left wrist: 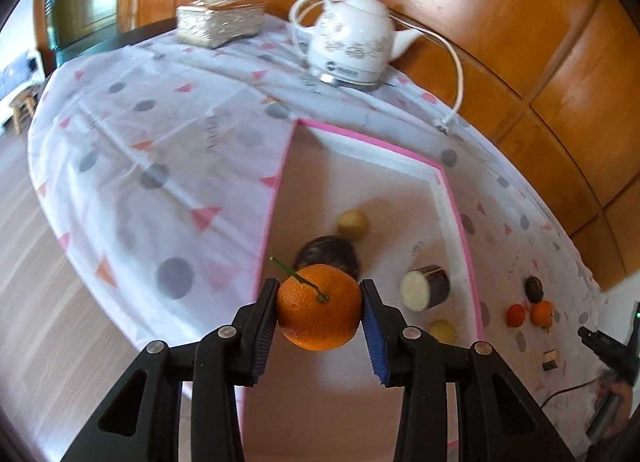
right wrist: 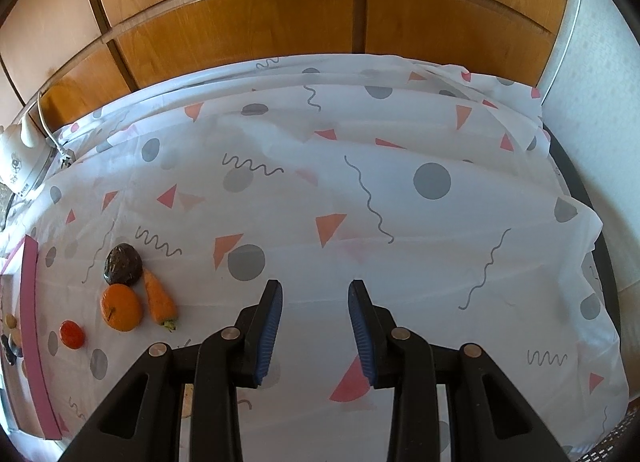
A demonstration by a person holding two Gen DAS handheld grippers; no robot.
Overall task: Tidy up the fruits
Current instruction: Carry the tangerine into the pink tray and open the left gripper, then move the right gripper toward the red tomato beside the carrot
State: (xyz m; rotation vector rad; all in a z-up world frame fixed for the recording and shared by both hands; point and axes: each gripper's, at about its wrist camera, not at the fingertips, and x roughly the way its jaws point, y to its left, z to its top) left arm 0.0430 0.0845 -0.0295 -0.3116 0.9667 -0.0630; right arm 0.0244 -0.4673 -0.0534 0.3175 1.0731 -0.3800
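1. Over the pink-rimmed tray (left wrist: 456,217), I am holding the left gripper (left wrist: 319,308) pinched on an orange (left wrist: 319,308), its 2 blue pads pressing the fruit's sides and its green stem pointing up and left.
2. Inside the tray, I am seeing a dark avocado (left wrist: 328,254) just behind the held orange, a yellowish round fruit (left wrist: 353,223) farther back, a cut cylinder piece with a pale face (left wrist: 425,288) to the right, and another yellowish fruit (left wrist: 443,331) near the tray's right wall.
3. On the patterned tablecloth (right wrist: 360,181), I am keeping the right gripper (right wrist: 315,326) spread, with nothing between its pads.
4. To its left, I am seeing a second avocado (right wrist: 123,264), a second orange (right wrist: 121,313) and a carrot (right wrist: 160,298) clustered together and touching, with a small red tomato (right wrist: 72,334) lying apart, nearer the tray's pink edge.
5. At the far side of the table, a white electric kettle (left wrist: 352,41) is standing on its base with its cord trailing, and a tissue box (left wrist: 220,21) is sitting to its left.
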